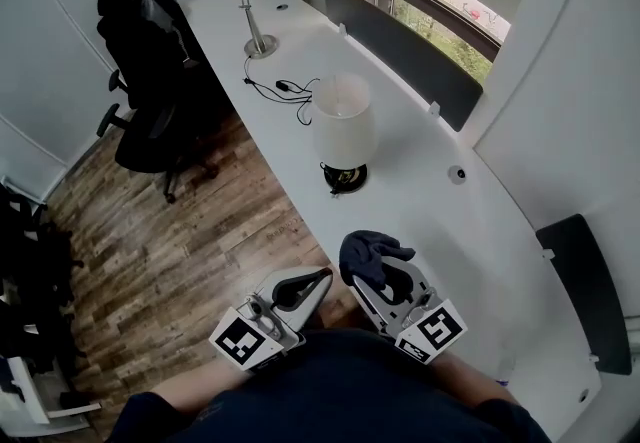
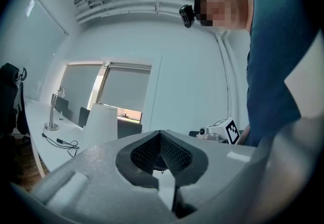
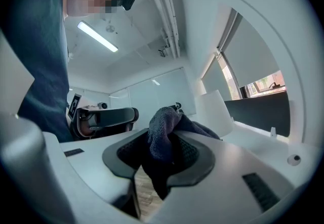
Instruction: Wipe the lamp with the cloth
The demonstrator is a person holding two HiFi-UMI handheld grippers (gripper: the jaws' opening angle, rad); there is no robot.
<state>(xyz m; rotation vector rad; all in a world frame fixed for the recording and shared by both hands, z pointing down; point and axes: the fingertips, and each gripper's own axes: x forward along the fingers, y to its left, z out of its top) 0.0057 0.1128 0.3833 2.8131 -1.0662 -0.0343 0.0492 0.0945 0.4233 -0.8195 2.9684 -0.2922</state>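
Dark cloth (image 1: 375, 249) is bunched and pinched between the right gripper (image 1: 370, 276) jaws, close to the body at the edge of the white desk (image 1: 470, 231). Left gripper (image 1: 322, 278) is just beside it, jaws pressed together, nothing between them. Lamp (image 1: 344, 121) with a white shade stands further along the desk, apart from the cloth. Beyond it are a black cable (image 1: 285, 89) and a silver desk lamp (image 1: 257, 16). Black office chair (image 1: 150, 71) is far left.
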